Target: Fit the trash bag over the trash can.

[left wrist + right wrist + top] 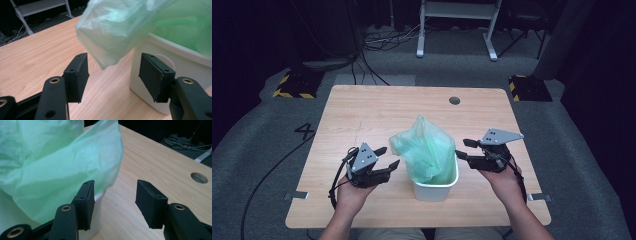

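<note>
Bag [428, 148], green plastic, stands crumpled in the white bin [436, 189] near the table's [362, 110] six o'clock edge. Your left gripper [387, 158] sits at the bin's nine o'clock, jaws spread, nothing between them. Your right gripper [463, 148] waits at three o'clock, jaws apart, clear of the bag.

high view: the pale wooden tabletop [362, 115] is evenly lit from above, while the surrounding grey floor and the background fall off into near black; shadows under the hands are soft and short. the picture is slightly soft and grainy overall. gripper views: the translucent green plastic bag [120, 27] glows brightly, with a mild washed-out patch, and the white plastic bin [160, 75] beneath it is well lit. close matte black pads [86, 202] appear reasonably sharp; far corners are dark.
</note>
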The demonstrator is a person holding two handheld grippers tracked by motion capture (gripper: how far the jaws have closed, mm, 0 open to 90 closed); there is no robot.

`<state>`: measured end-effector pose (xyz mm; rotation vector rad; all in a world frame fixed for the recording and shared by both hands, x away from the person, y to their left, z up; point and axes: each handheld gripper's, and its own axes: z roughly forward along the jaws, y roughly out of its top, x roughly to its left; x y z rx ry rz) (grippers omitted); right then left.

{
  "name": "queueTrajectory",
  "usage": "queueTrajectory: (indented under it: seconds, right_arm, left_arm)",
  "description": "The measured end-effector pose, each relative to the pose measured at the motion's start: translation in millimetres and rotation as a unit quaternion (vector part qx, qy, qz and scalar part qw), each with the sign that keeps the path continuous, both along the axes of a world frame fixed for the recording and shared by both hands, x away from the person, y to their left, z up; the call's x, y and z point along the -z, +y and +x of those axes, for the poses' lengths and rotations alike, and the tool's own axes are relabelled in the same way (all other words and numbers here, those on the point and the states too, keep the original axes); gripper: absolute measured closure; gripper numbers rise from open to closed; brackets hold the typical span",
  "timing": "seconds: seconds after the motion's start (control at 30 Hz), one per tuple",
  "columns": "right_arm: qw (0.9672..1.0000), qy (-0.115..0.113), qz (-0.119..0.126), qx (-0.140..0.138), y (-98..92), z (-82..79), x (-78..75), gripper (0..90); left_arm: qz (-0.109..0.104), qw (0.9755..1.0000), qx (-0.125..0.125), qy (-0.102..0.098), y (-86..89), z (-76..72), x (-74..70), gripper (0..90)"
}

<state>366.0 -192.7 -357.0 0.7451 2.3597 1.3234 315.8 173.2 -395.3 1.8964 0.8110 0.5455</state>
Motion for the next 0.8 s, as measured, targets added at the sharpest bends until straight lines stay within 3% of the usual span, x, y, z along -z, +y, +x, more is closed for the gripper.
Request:
queueTrajectory:
  seconds: [0.23, 0.5, 0.67, 0.8]
  right_arm:
    - [0.9998, -0.011, -0.001, -0.014, 16.9, 6.9, -20.9, 48.6]
    - [0.9993, -0.01, -0.017, -0.032, 46.3, 16.0, -32.4, 47.5]
    - [0.999, -0.006, -0.014, -0.042, 59.9, 18.2, -32.4, 47.2]
    - [0.9984, 0.002, -0.029, -0.048, 77.2, 20.8, -28.7, 47.1]
  left_arm:
    - [-0.004, 0.9999, -0.009, 0.0, 3.6, 3.5, -3.4, 40.5]
    - [-0.018, 0.9997, -0.013, -0.009, 8.7, 14.4, -22.4, 39.4]
    - [-0.009, 0.9999, -0.004, 0.004, 5.4, 22.6, -19.9, 39.2]
    - [-0.002, 0.9996, 0.017, 0.023, -1.0, 31.4, -13.5, 38.5]
